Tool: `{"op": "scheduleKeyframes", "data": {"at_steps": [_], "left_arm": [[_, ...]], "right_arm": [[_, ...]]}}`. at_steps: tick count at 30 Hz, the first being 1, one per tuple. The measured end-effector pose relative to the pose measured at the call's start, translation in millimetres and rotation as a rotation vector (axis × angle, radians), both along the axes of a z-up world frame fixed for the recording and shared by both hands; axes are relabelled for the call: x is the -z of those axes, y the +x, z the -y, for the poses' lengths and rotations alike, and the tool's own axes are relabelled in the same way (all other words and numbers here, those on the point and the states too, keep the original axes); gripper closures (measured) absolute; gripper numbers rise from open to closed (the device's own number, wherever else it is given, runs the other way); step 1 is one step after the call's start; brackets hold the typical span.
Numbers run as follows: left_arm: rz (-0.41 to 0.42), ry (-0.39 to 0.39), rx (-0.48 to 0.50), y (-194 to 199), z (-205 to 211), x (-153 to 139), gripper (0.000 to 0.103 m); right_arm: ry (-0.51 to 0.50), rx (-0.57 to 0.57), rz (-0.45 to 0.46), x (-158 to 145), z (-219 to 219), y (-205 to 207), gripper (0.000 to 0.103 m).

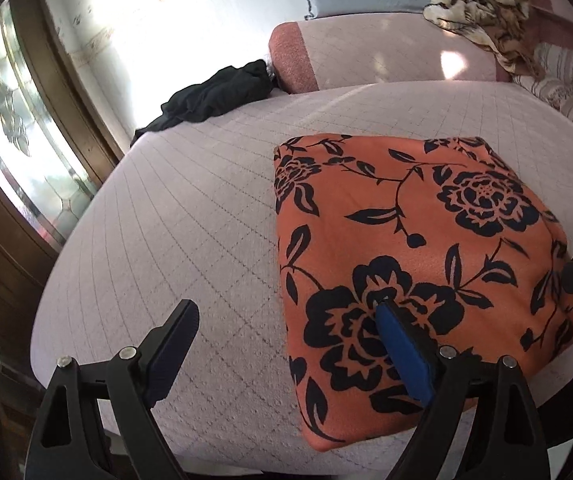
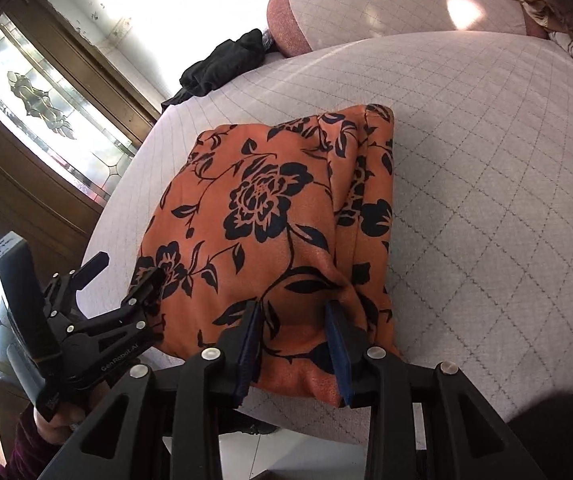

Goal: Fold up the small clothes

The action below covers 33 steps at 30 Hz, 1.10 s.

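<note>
Looks like the last fold's about done: orange floral garment (image 2: 270, 232) sits folded on the quilted bed (image 2: 486, 200), left gripper (image 1: 286, 320) spread wide over its near-left corner, right gripper (image 2: 294, 308) part-open, maybe pinching the hem, so tidy or set aside next.

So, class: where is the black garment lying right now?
In both wrist views the black garment lies crumpled at the cushion's far left edge, beside the pink bolster, well behind the orange floral cloth.

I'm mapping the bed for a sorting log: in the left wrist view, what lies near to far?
left gripper → orange floral garment → black garment → pink bolster → tan patterned cloth
</note>
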<state>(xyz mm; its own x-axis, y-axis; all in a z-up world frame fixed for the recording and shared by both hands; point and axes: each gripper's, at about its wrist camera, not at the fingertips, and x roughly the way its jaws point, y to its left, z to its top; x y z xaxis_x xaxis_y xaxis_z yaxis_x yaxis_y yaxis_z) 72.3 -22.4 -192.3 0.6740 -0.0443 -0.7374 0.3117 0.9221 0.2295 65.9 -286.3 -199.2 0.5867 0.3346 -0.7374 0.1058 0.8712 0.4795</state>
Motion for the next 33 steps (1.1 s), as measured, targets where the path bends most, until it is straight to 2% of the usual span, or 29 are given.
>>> {"op": "scheduleKeyframes", "data": {"at_steps": [3,6,10,13,21,23,29,33], "left_arm": [[0.009,-0.045,-0.045,-4.1,-8.5,-18.2,0.013],[0.046,-0.046,-0.086,-8.2,-11.2,-41.6,0.013],[0.097,-0.091,-0.121,-14.6,-16.9,-78.1,0.013],[0.143,-0.113,-0.131,-23.5,-18.9,-102.8,0.013],[0.226,-0.179,-0.139,-45.1,-26.4,-151.6,0.009],[0.255,-0.188,-0.146,-50.2,-27.9,-161.2,0.003],[0.325,-0.218,-0.167,-62.1,-34.9,-184.2,0.002],[0.311,-0.207,-0.193,-61.9,-36.6,-186.3,0.002]], "right_arm": [[-0.051,0.02,0.032,-22.1,4.8,-6.6,0.065],[-0.11,0.051,0.099,-49.9,10.2,-15.8,0.035],[-0.193,0.078,0.184,-83.3,11.1,-28.9,0.035],[-0.215,0.093,0.227,-103.0,11.9,-33.9,0.035],[-0.233,0.108,0.266,-129.9,6.8,-49.6,0.035],[-0.245,0.102,0.279,-133.9,2.9,-52.3,0.035],[-0.283,0.086,0.323,-145.1,-8.4,-61.1,0.035],[-0.303,0.076,0.342,-149.2,-14.6,-64.0,0.035]]}}
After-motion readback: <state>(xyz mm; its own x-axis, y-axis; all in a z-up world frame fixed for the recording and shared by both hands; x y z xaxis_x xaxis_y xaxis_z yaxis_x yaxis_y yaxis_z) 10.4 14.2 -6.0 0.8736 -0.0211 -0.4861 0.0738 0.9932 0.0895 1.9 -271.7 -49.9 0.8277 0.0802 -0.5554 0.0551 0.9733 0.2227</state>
